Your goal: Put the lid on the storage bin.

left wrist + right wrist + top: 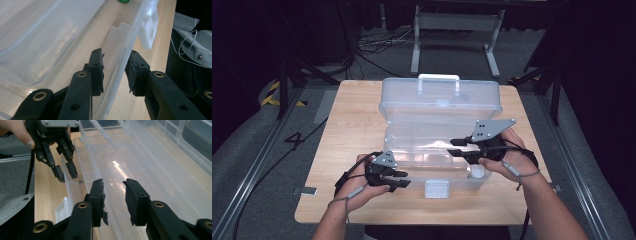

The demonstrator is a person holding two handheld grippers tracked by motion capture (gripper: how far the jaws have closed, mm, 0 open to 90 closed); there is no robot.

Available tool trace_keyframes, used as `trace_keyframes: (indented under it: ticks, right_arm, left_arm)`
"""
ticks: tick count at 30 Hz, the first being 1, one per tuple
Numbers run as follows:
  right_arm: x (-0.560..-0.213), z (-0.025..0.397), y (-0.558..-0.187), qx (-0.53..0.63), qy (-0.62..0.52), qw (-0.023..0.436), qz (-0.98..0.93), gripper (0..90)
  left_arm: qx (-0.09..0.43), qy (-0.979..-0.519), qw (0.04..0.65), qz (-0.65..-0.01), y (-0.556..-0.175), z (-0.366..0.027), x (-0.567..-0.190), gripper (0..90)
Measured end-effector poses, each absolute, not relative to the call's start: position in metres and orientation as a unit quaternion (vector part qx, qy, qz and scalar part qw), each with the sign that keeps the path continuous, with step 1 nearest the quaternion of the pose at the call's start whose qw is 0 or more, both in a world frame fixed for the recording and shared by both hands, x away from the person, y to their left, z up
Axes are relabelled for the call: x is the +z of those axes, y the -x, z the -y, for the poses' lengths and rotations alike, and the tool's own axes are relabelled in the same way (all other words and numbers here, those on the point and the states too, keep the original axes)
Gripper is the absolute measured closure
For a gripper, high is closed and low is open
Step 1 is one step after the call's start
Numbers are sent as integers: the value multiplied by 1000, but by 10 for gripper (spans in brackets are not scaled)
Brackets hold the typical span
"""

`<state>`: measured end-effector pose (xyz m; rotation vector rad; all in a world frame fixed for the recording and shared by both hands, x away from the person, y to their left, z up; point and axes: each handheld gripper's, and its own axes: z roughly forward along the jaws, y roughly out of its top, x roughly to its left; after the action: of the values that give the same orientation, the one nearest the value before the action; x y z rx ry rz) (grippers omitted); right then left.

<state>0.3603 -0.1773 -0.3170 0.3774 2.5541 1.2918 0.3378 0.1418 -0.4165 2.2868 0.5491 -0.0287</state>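
A clear plastic storage box (412,150) stands open in the middle of the wooden table (352,125), its lid (439,100) upright at the back. My left gripper (404,179) is at the box's front left corner. In the left gripper view it (115,56) is open, with the box's front wall (120,67) passing between the jaws, one inside and one outside. My right gripper (455,148) hovers open over the right half of the box, with nothing between its fingers (113,185). The right gripper view also has the left gripper (66,173) at the rim.
A white latch (436,189) hangs on the box's front wall, and a white handle (438,77) tops the lid. A small white round thing (477,172) lies in the front right corner. Something green (123,1) is at the top edge. Cables and a metal frame lie on the floor beyond.
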Motion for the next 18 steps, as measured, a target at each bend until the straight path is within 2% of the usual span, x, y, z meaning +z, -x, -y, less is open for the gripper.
trace_keyframes:
  ticks: [6, 18]
  right_arm:
    - [-307, 201, -358, 479, -182, 150, -846, 888]
    - [-307, 249, -361, 540, -287, 182, -770, 900]
  left_arm:
    - [-7, -896, 386, -217, -337, -142, -417, 676]
    - [-5, -897, 386, -217, -336, -141, -417, 677]
